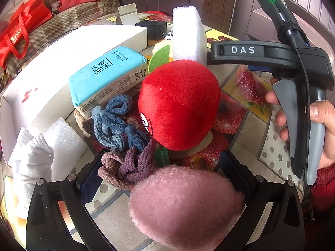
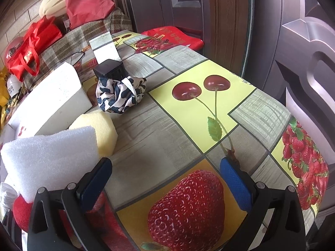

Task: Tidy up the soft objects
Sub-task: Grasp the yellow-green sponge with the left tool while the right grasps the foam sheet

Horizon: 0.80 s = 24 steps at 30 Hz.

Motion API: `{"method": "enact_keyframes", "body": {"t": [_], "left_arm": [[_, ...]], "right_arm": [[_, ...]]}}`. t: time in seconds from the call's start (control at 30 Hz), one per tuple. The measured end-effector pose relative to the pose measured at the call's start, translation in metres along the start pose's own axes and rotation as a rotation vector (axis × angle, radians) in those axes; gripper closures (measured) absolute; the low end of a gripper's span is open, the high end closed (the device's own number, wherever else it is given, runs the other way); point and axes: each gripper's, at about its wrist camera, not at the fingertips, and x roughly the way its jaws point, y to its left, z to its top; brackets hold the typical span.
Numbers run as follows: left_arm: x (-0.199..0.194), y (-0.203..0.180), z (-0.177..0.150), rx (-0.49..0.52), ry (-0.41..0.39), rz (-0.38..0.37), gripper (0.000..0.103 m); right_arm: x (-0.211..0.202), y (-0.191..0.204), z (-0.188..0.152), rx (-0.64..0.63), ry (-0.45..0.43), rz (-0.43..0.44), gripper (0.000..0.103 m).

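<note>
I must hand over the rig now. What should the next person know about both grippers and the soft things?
Left gripper: open, pink fluffy ball between its fingers, not clamped.
Right gripper: open, empty, above the tablecloth.
Red plush apple, blue hair ties, purple hair ties, tissue pack, foam block and patterned cloth lie loose beside the white box.
Sorting appears unfinished.

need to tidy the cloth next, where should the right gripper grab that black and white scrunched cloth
Pinch the raised fold along the top of the black and white cloth, coming down from above: it sits crumpled in a loose heap, apart from the yellow sponge.
</note>
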Motion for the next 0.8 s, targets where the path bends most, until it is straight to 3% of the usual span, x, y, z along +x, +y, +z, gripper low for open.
{"method": "enact_keyframes", "body": {"t": [0.1, 0.17, 0.27, 0.37, 0.47, 0.53, 0.7, 0.8], "left_arm": [[-0.015, -0.002, -0.013, -0.007, -0.029, -0.052, 0.001], [-0.045, 0.003, -0.022, -0.032, -0.135, -0.125, 0.0], [-0.088, 0.017, -0.038, -0.07, -0.267, -0.153, 0.0], [-0.124, 0.041, -0.05, -0.093, -0.395, -0.084, 0.0], [-0.147, 0.082, -0.057, -0.152, -0.446, 0.014, 0.0], [-0.149, 0.111, -0.061, -0.183, -0.409, 0.073, 0.0], [-0.135, 0.148, -0.079, -0.105, -0.238, 0.163, 0.0], [-0.124, 0.153, -0.088, -0.044, -0.176, 0.203, 0.0]], "right_arm": [[-0.012, -0.02, -0.004, 0.102, -0.043, 0.128, 0.0], [-0.026, -0.037, -0.009, 0.193, -0.116, 0.251, 0.0], [-0.051, -0.049, -0.014, 0.211, -0.263, 0.386, 0.0], [-0.068, -0.036, -0.009, 0.1, -0.321, 0.433, 0.0], [-0.063, -0.012, -0.006, 0.018, -0.246, 0.479, 0.0], [-0.055, -0.002, -0.005, 0.011, -0.171, 0.529, 0.0], [-0.06, 0.011, -0.002, -0.232, -0.183, 0.354, 0.0], [-0.056, 0.007, -0.001, -0.393, -0.157, 0.365, 0.0]]}}
